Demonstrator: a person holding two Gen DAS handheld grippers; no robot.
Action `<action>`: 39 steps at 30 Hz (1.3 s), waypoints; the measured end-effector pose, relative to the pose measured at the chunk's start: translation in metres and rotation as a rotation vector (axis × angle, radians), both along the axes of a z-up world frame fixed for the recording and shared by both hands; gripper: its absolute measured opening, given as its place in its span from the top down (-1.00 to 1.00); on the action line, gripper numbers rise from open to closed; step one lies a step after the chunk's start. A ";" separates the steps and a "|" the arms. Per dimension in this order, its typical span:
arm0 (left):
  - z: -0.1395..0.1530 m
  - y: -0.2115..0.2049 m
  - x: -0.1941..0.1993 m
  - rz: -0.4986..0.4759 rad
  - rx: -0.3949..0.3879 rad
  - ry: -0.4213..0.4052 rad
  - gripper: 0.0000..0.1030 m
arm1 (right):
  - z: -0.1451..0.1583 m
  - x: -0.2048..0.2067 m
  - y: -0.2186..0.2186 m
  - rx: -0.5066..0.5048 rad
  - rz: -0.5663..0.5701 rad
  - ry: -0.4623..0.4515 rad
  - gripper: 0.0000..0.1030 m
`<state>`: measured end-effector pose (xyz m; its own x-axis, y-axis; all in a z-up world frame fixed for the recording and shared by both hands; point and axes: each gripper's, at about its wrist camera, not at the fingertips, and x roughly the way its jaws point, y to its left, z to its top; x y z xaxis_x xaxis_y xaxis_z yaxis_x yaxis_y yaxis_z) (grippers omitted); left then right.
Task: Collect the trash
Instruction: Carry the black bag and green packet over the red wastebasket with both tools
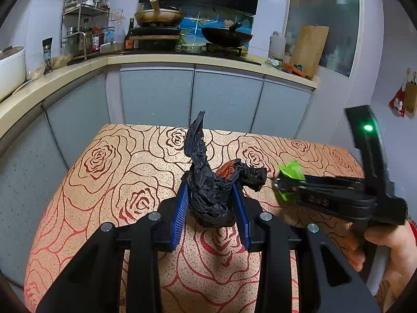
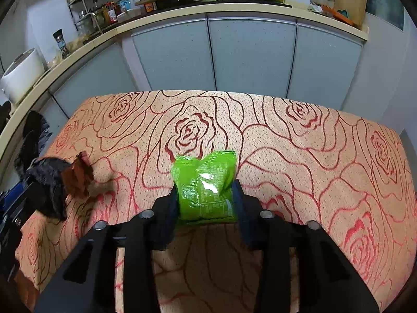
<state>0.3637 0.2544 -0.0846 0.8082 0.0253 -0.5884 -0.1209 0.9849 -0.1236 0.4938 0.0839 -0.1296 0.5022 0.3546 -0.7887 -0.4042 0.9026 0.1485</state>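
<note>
Black crinkled plastic, a trash bag (image 1: pixel 211 195), sits bunched between the blue pads of the left hand-held gripper (image 1: pixel 211 200), which is clamped on it just above the rose-patterned cloth (image 1: pixel 109 182) covering the counter. One twisted tail of the bag stands up tall, another flops to the right, and a scrap of reddish-brown wrapper (image 1: pixel 226 170) pokes out of the bag's mouth.

Just to the right of it, the right hand-held gripper (image 2: pixel 207 195) is closed on a bright green snack packet (image 2: pixel 206 185); the packet is pinched between the two jaws and creased in the middle, its top edge sticking out past the fingertips, held over the cloth. From the left wrist view that packet shows as a green blur (image 1: pixel 290 176) at the tip of the other tool, near the bag but not touching it, and a hand (image 1: pixel 385 247) grips the tool's handle at the lower right.

Beyond the cloth runs a curved kitchen worktop (image 1: pixel 182 58) over pale blue cabinet doors (image 1: pixel 226 99), carrying a wok (image 1: pixel 226 36), a wooden cutting board (image 1: pixel 308 49) and a wire rack of jars (image 1: pixel 86 18).
</note>
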 end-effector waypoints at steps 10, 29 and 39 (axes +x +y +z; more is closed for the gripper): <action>0.011 -0.019 -0.009 -0.013 0.062 -0.021 0.37 | 0.037 -0.056 -0.041 0.016 -0.023 -0.103 0.29; 0.048 -0.096 -0.076 -0.153 0.092 -0.075 0.37 | 0.099 -0.160 -0.143 0.086 -0.138 -0.231 0.28; 0.065 -0.182 -0.088 -0.349 0.052 -0.112 0.37 | 0.107 -0.201 -0.233 0.085 -0.287 -0.250 0.28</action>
<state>0.2756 0.0726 -0.0198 0.8326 -0.2360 -0.5011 0.2353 0.9697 -0.0657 0.2928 -0.1487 -0.0222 0.7633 0.2304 -0.6036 -0.1700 0.9730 0.1564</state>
